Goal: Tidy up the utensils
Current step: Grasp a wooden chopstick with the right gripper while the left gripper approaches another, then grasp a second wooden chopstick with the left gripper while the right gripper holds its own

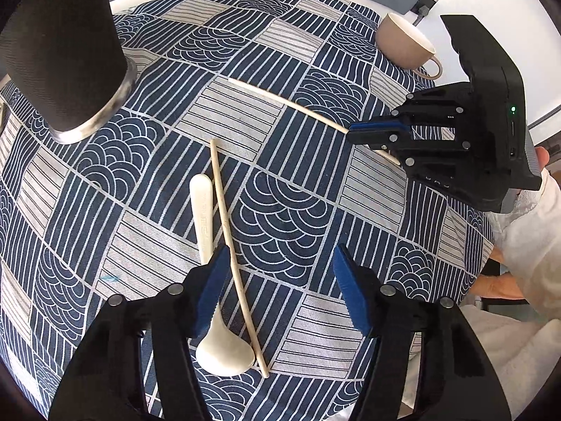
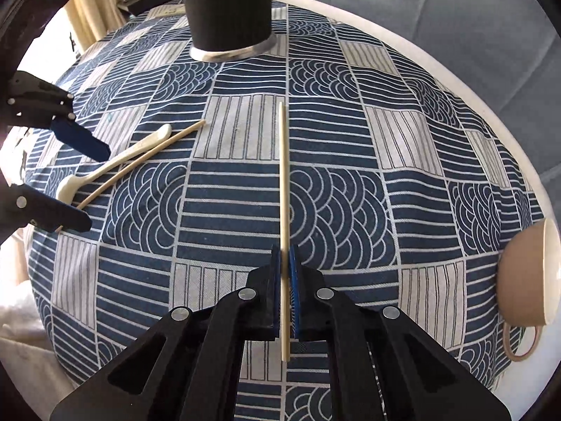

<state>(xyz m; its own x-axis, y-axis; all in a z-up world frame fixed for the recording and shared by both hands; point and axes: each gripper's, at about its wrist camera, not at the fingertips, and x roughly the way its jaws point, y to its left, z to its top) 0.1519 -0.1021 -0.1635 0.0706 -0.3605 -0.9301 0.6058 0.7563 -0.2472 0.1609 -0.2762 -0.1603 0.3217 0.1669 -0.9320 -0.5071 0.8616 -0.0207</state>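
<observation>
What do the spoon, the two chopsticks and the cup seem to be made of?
Spoon: probably ceramic or melamine, cream-white, smooth with a soft sheen.
Chopsticks: likely bamboo or wood, pale tan and matte; the grain is too small to see.
Cup: probably glazed ceramic, beige outside, lighter at the rim.

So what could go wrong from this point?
1. The right claw pinches one chopstick near its end, so the long free part could swing or slip when lifted.
2. The left claw straddles the other chopstick beside the spoon; closing could catch both or knock them apart.
</observation>
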